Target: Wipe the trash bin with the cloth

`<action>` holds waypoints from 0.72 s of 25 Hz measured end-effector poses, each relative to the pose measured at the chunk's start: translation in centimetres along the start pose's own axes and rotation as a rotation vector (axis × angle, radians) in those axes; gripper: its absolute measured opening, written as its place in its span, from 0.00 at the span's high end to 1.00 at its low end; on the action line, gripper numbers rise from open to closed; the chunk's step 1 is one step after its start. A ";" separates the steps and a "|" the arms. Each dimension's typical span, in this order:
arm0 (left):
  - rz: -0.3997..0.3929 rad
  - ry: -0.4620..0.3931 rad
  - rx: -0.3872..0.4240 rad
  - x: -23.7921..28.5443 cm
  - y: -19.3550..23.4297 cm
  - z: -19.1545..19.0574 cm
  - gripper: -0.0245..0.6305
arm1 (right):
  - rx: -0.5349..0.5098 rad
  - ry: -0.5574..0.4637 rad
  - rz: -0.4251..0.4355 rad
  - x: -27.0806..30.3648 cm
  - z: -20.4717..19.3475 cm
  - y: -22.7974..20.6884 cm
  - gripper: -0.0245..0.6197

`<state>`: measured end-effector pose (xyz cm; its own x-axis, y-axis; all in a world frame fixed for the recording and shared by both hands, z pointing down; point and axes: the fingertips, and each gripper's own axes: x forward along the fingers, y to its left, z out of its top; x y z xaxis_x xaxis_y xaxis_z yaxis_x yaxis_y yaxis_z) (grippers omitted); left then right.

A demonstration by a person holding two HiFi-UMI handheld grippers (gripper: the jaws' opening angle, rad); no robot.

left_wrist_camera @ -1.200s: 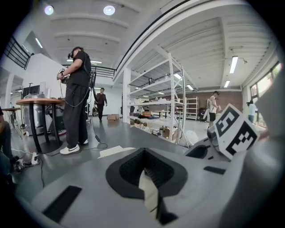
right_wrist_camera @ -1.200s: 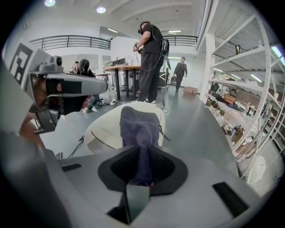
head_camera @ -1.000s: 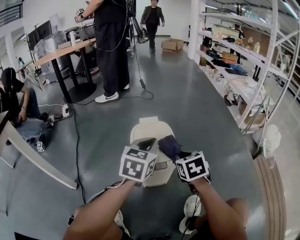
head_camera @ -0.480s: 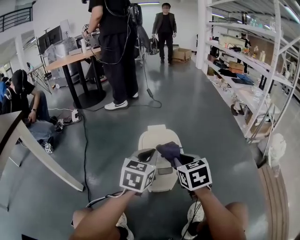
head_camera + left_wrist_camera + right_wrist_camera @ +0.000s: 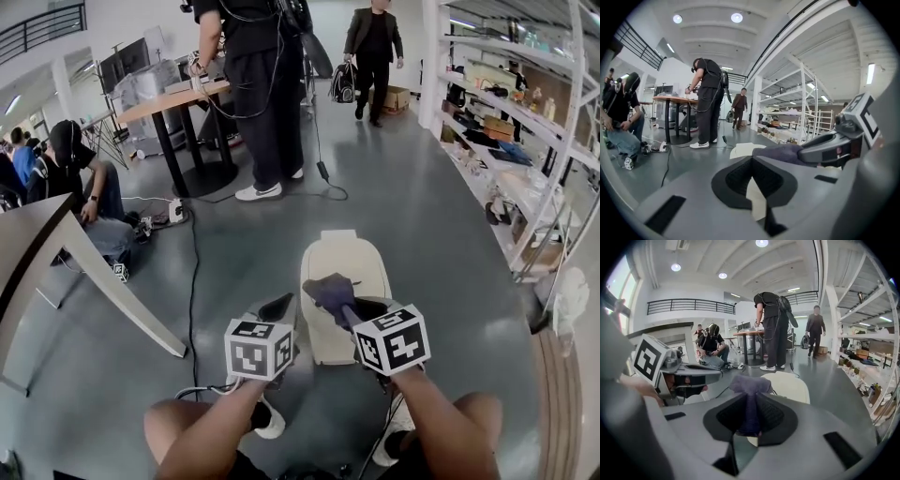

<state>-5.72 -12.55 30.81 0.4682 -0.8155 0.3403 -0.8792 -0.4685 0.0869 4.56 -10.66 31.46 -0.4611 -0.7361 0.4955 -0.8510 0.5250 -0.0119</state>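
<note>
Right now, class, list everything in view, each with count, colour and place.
trash bin: one, cream, floor ahead
cloth: one, purple, above the bin
people: at least four, mostly dark clothes, behind and left
table: one, wood top, far left
shelving: one run, white, right side
cable: one, black, floor left of bin
left hand-held gripper: one, grey, shut, empty, left of bin
right hand-held gripper: one, grey, shut on the cloth

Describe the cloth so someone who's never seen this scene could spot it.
On the grey floor, right in front of the person, is a cream trash bin. Over its near part is the right hand-held gripper, shut on the cloth. The cloth is the only dark purple, soft, bunched thing there, standing out against the pale bin.
</note>
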 end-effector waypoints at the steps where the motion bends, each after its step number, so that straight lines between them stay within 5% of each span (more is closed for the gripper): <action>1: 0.022 0.002 0.000 -0.4 0.6 -0.6 0.97 | -0.008 0.005 0.013 0.1 -0.1 0.6 0.86; 11: 0.129 -0.008 -0.015 -1.8 6.4 -3.5 0.97 | -0.110 0.105 0.154 4.3 -4.1 8.1 0.86; 18: 0.138 0.045 -0.009 -2.0 7.5 -6.0 0.97 | -0.072 0.174 0.135 8.0 -9.2 10.0 0.86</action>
<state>-13.81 -12.41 36.45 0.3380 -0.8558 0.3916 -0.9359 -0.3494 0.0441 -5.33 -7.39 43.28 -0.5139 -0.5760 0.6357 -0.7616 0.6474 -0.0292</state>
